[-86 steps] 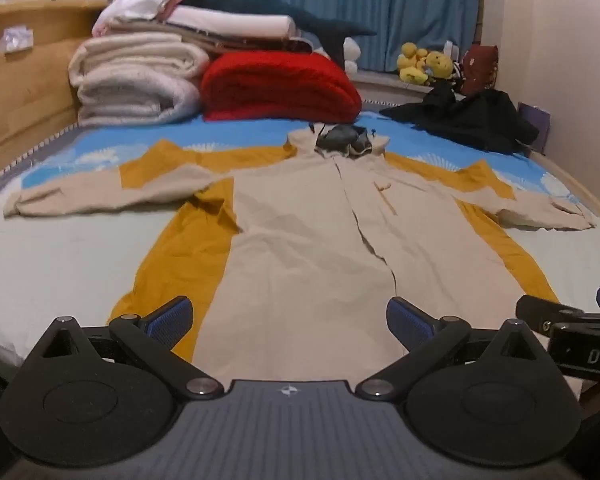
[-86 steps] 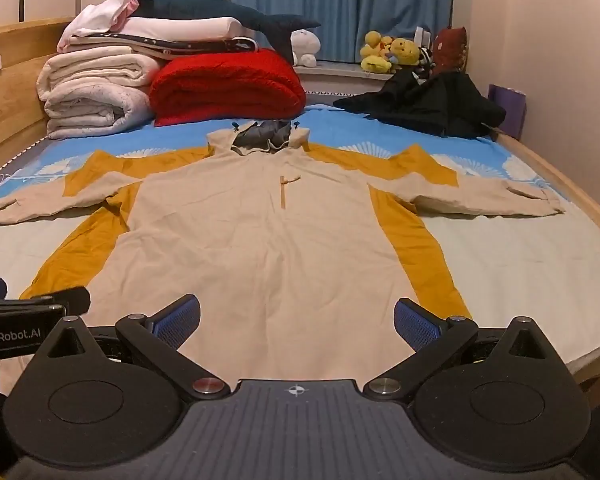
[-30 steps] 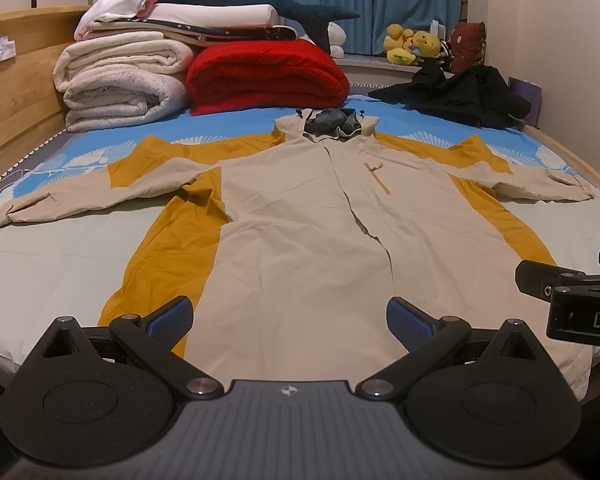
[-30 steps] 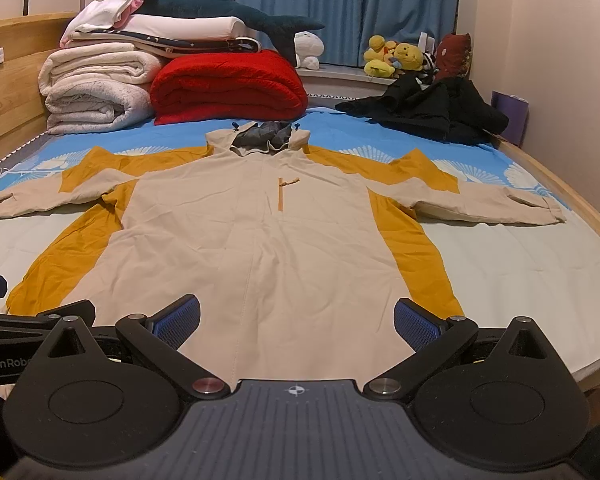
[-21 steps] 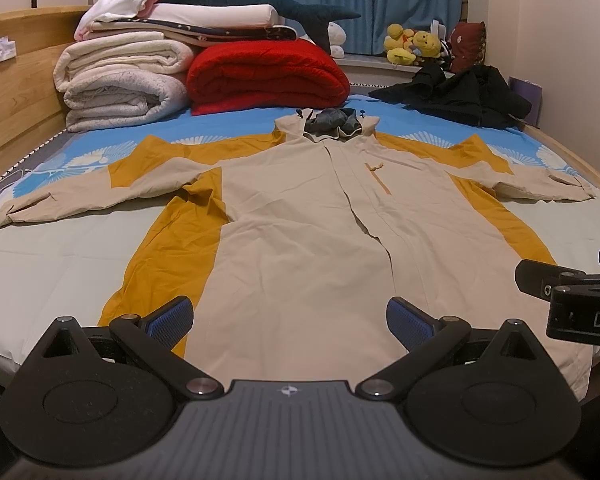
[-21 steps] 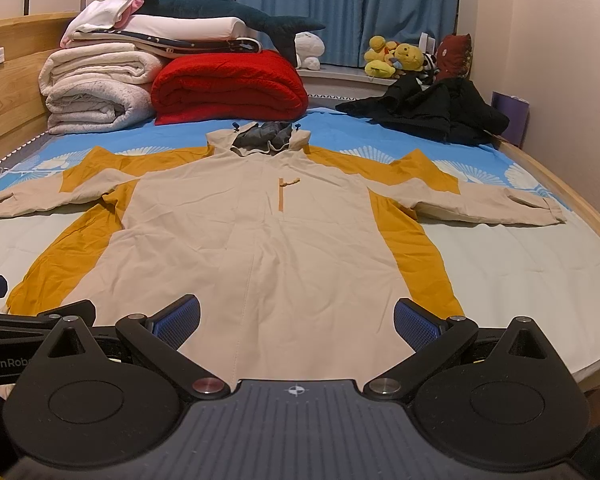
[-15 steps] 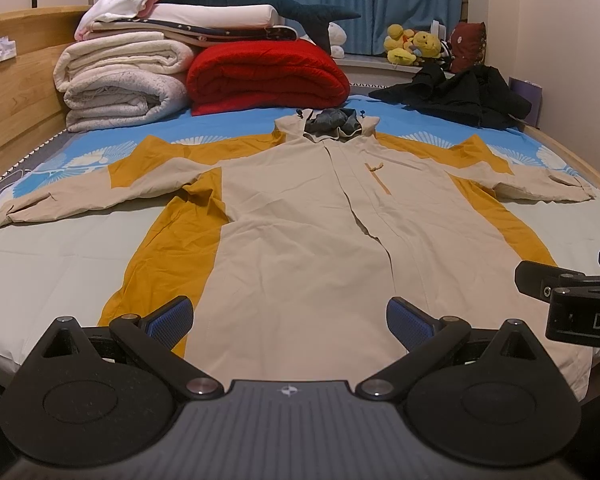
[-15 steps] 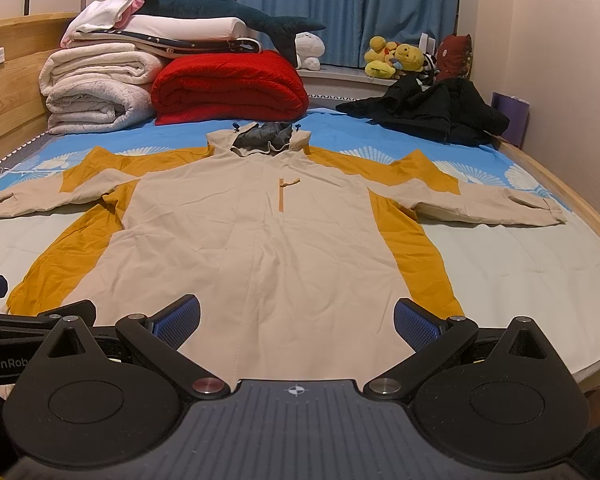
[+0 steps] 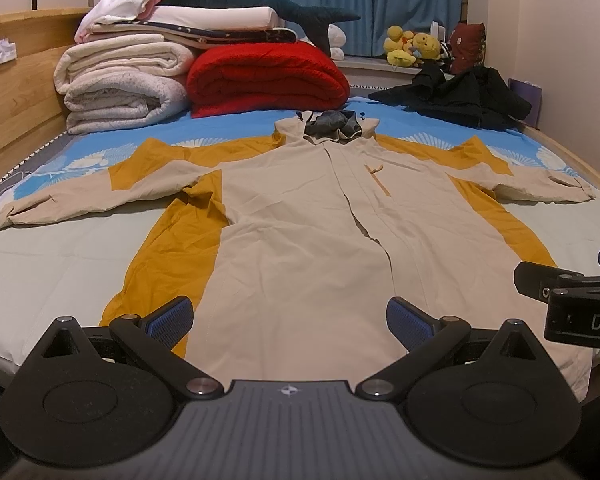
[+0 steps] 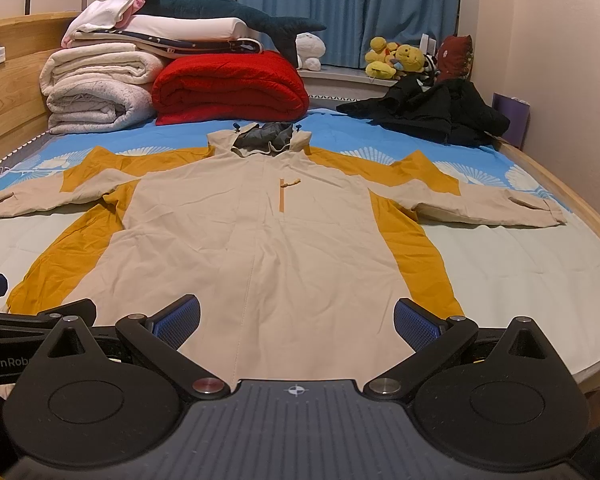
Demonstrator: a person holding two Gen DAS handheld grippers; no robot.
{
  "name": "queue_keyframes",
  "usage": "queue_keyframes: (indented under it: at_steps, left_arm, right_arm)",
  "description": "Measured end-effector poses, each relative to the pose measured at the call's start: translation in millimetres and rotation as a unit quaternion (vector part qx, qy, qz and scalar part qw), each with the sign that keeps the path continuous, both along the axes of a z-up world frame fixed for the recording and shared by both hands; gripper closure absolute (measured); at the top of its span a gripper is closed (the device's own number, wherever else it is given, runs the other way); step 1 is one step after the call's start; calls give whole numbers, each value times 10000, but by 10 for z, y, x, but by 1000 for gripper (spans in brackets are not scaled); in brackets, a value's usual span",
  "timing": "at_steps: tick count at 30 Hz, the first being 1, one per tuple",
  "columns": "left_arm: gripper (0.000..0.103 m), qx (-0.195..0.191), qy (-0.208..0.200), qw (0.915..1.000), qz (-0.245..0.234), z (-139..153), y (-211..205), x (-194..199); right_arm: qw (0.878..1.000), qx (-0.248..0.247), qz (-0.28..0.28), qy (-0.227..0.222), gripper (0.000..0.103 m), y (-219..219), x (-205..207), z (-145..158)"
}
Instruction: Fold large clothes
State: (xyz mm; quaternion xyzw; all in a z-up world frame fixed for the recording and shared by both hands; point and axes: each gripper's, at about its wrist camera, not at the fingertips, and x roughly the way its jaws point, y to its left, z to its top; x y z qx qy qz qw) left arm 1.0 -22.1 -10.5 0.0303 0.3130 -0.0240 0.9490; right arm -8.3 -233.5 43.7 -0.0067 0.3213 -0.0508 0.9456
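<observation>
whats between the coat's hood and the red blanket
Only a bare strip of blue bedsheet separates the beige-and-mustard coat's grey-lined hood from the folded red blanket, clearest in the right wrist view.

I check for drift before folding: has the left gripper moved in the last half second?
No. In the left wrist view the left gripper frames the coat and red blanket exactly as before.

A bedroom: bed (image 10: pixel 500 264), folded blankets (image 10: pixel 100 84) (plush toys (image 10: pixel 396 60) too).

Beige hooded coat (image 9: pixel 300 236) with mustard side panels (grey-lined hood), flat, front up, sleeves spread wide
</observation>
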Motion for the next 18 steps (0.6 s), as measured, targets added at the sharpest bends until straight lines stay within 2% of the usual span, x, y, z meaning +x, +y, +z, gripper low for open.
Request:
queue_keyframes:
  at_steps: [4, 8, 15, 18]
  left_arm:
    - [6, -6, -250, 9996, -90, 104, -27, -42]
    - [21, -73, -586, 9977, -318, 348, -87, -7]
    - [23, -396, -1207, 9876, -917, 927, -298, 410]
    - [21, -391, -1488, 9817, -1119, 1146, -381, 708]
  right_arm:
    - [10000, -9, -17, -59, 1, 2, 6, 1]
    - [9981, -41, -223, -565, 1, -12, -21, 98]
    - [9790, -340, -875, -1811, 1, -180, -106, 272]
    - [9729, -414, -1001, -2045, 1, -279, -87, 296]
